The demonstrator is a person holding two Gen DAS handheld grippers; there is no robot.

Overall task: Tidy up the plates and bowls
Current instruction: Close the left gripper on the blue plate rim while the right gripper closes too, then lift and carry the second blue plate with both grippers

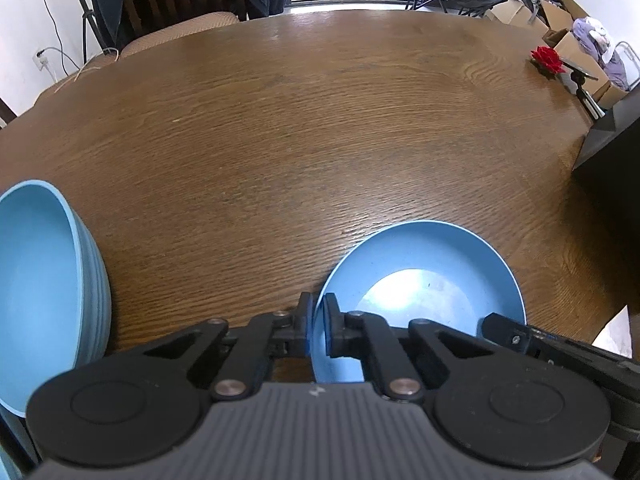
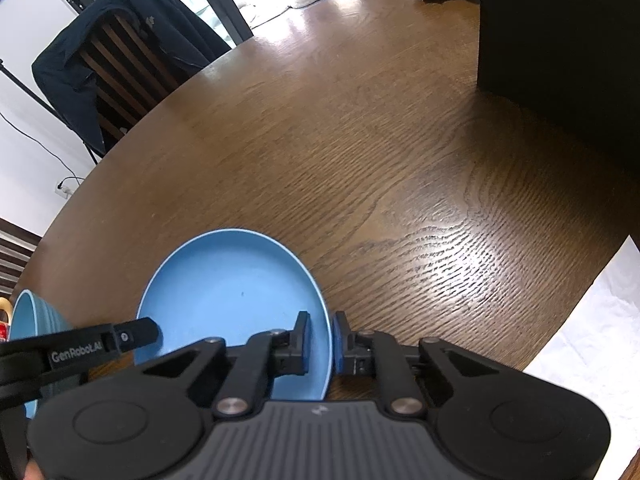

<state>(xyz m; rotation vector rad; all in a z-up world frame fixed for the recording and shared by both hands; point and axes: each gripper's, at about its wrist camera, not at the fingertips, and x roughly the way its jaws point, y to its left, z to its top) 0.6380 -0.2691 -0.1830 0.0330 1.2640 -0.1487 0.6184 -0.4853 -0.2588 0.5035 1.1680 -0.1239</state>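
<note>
Blue plate point(image 1: 424, 276) sits near on the wooden table point(image 1: 280, 140), both left gripper point(image 1: 319, 320) and right gripper point(image 2: 331, 340) pinching opposite rims (ribbed bowl point(image 1: 44, 280) left, clearer from the left wrist).

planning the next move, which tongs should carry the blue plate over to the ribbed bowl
Probably left. Both tongs, left and right, pinch the blue plate on opposite rims, but the ribbed bowl sits on the left tongs' side of the table, so the right would reach across.
</note>
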